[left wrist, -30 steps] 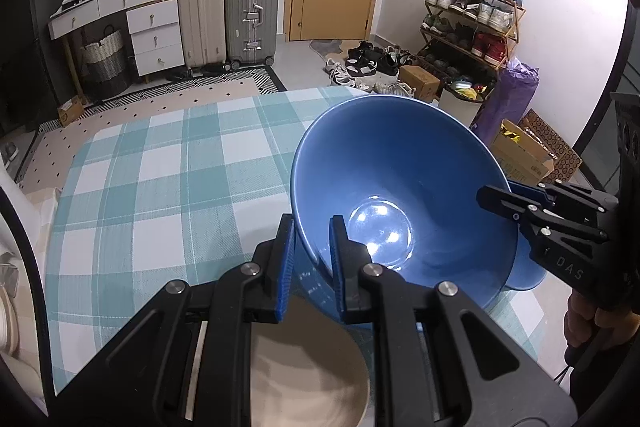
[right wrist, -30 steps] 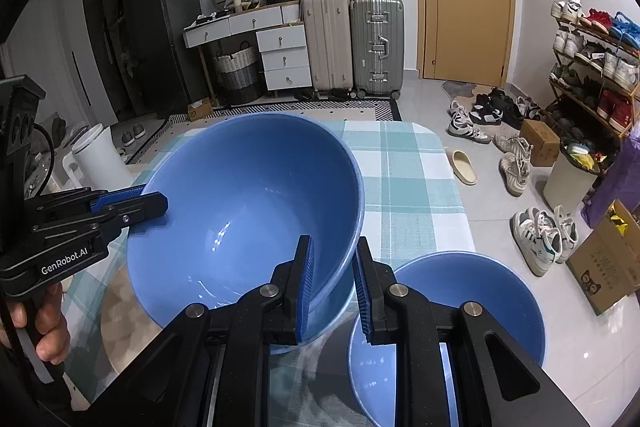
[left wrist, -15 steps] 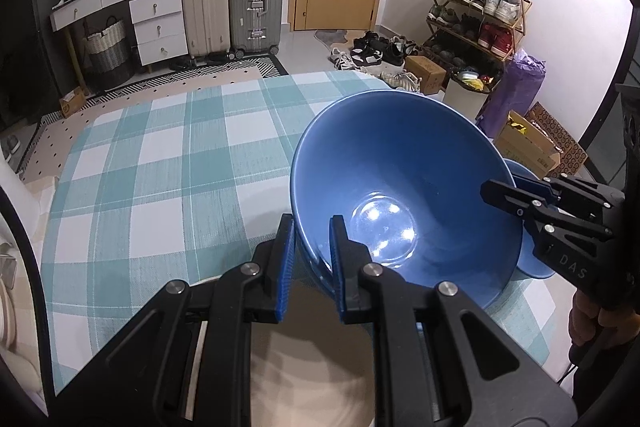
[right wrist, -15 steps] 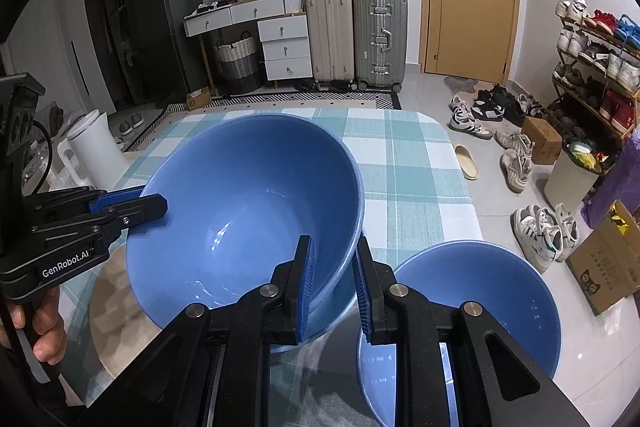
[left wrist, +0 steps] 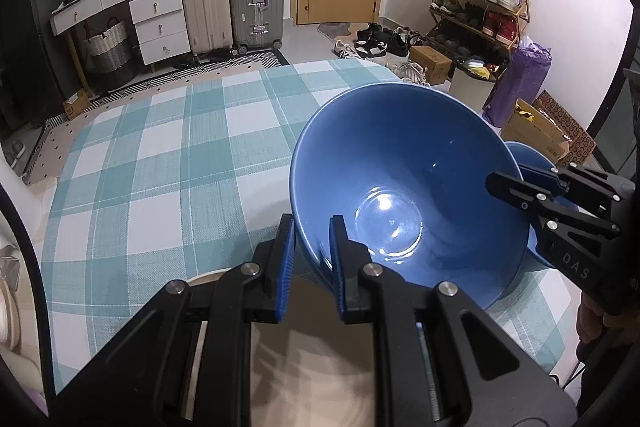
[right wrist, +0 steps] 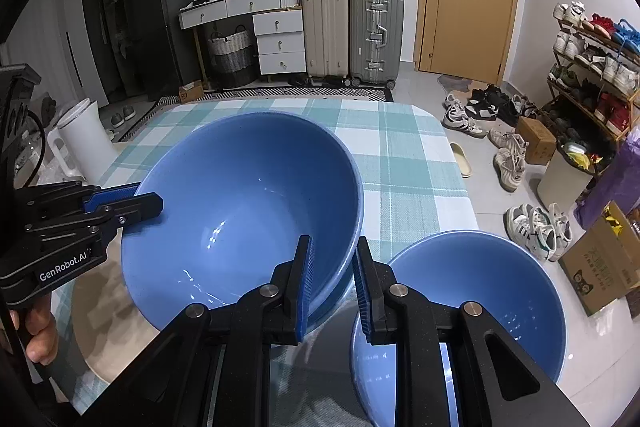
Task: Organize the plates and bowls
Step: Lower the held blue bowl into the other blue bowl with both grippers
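Now carried nearer the second blue bowl (right wrist: 460,315) at the worktop's right edge, the large blue bowl (right wrist: 244,211) remains clamped at opposite rim points by the nearly closed jaws of left gripper (left wrist: 310,251) and right gripper (right wrist: 334,279), ready for nesting.

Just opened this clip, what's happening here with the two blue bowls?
A person holds one large blue bowl by opposite sides of its rim, with the left tongs and the right tongs both clamped on it. It is tilted above a beige plate on the checked tablecloth. A second blue bowl sits to its right, not held.
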Tool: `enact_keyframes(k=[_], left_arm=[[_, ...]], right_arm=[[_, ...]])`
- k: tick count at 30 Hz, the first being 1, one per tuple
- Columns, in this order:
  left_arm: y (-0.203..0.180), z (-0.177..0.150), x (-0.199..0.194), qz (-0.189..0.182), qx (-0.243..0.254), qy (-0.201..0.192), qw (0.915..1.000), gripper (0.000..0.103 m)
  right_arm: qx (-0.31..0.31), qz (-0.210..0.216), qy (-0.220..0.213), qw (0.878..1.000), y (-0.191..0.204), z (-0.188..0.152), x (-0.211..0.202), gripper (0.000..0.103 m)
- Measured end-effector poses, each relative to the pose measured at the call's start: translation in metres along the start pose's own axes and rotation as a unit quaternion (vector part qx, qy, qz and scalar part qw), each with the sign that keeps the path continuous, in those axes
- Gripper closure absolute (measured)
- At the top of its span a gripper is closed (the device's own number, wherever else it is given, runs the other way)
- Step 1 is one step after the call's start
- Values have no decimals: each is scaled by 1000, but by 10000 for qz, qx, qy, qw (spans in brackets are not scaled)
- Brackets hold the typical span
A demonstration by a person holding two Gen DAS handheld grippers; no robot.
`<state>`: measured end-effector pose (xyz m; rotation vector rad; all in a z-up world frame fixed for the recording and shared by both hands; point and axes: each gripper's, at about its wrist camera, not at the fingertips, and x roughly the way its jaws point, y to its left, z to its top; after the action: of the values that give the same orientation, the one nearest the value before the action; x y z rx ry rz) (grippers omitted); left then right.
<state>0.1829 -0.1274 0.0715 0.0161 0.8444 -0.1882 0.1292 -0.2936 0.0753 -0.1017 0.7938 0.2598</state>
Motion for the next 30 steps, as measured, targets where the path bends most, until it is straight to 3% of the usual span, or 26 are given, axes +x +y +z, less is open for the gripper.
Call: enact_keyframes(k=[30], left_arm=[[-1,-11,32,221,180,226,9993,89]], right_arm=[[-387,-458,23,9982,13,-14,19,83]])
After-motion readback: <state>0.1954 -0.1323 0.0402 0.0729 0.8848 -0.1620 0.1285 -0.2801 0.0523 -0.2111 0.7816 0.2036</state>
